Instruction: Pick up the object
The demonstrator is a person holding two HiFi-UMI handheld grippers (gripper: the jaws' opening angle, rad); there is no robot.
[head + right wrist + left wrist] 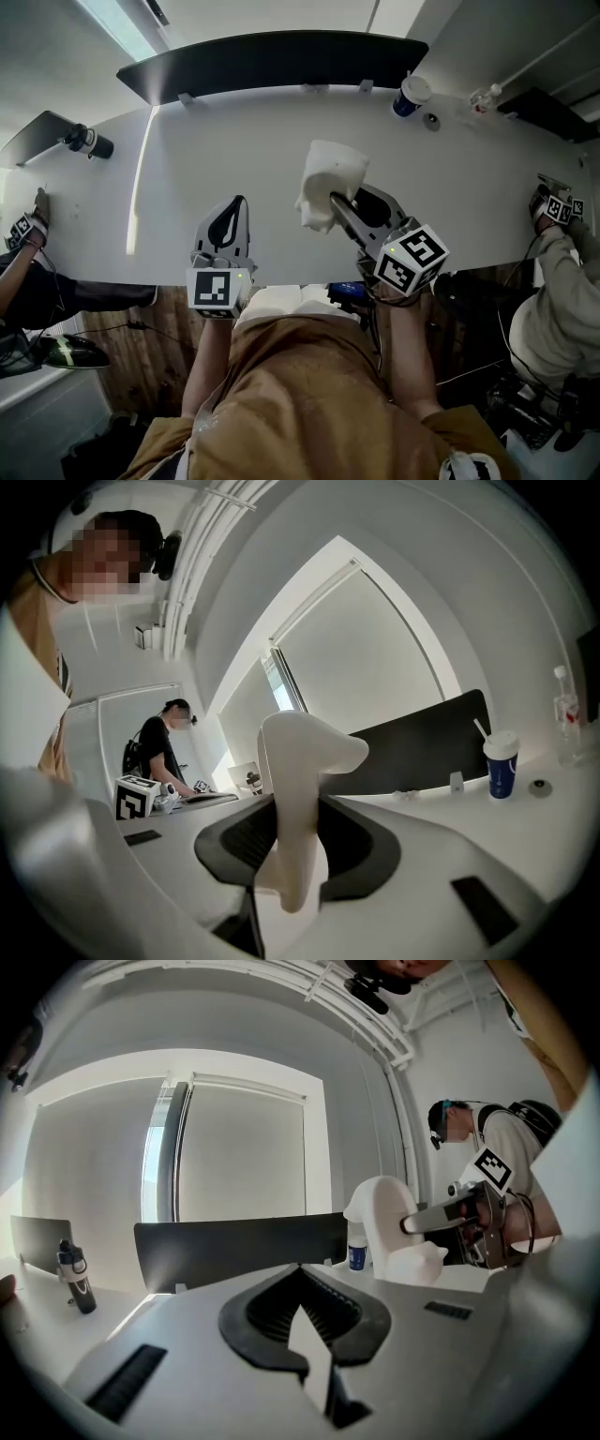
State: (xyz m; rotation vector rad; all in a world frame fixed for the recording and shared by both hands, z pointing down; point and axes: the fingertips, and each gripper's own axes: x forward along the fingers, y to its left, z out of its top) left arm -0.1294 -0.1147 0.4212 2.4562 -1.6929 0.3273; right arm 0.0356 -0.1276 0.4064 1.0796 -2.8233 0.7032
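One white object sits clamped between the jaws of the right gripper, seemingly held off the tabletop; the pick-up looks all but done, with only a clearer lift left; the left gripper, above the tabletop's near edge, is closed on nothing.

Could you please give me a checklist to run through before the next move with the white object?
1. Right tongs closed on the white object: ok.
2. Object lifted clear of the table: cannot tell from these views.
3. Left tongs shut, empty and apart from the object: ok.
4. Cup at the table's far edge, well away from the object: ok.
5. Bottle at the far left, well away from both tongs: ok.
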